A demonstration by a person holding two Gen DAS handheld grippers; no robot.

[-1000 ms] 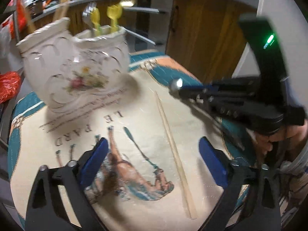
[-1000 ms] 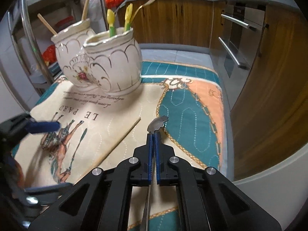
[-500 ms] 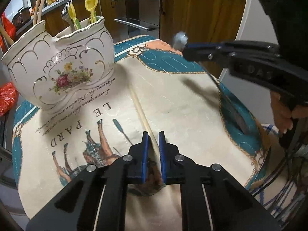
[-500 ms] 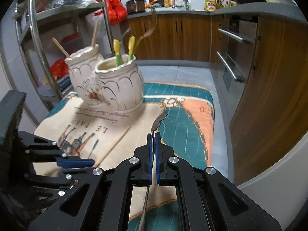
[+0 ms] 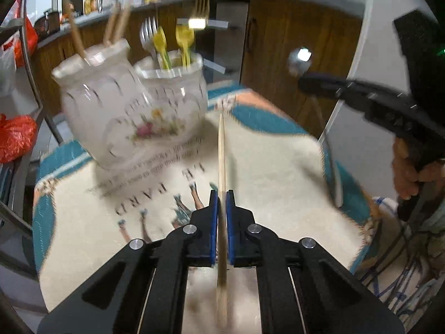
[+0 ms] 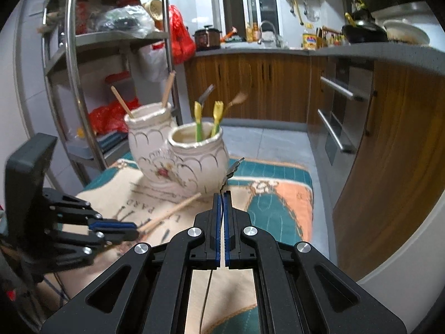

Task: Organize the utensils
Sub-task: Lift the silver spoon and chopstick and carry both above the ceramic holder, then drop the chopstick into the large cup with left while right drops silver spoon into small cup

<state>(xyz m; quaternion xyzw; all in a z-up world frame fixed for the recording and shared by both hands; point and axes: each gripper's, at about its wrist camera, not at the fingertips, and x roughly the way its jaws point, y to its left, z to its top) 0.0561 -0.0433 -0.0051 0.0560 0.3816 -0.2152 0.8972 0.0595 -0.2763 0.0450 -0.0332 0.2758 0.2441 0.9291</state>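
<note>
Left gripper (image 5: 221,194) jaws clamp chopstick (image 5: 221,150); right gripper (image 6: 221,194) jaws pinch fork (image 6: 232,170).

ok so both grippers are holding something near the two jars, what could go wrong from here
The left gripper pinches the chopstick near one end, so the long free length could swing and knock the flowered jar.

The right gripper clamps a thin metal utensil whose tip sits close to the front jar; it may clip the rim instead of dropping in.

The front jar already holds yellow utensils and a fork, which could block entry.
</note>
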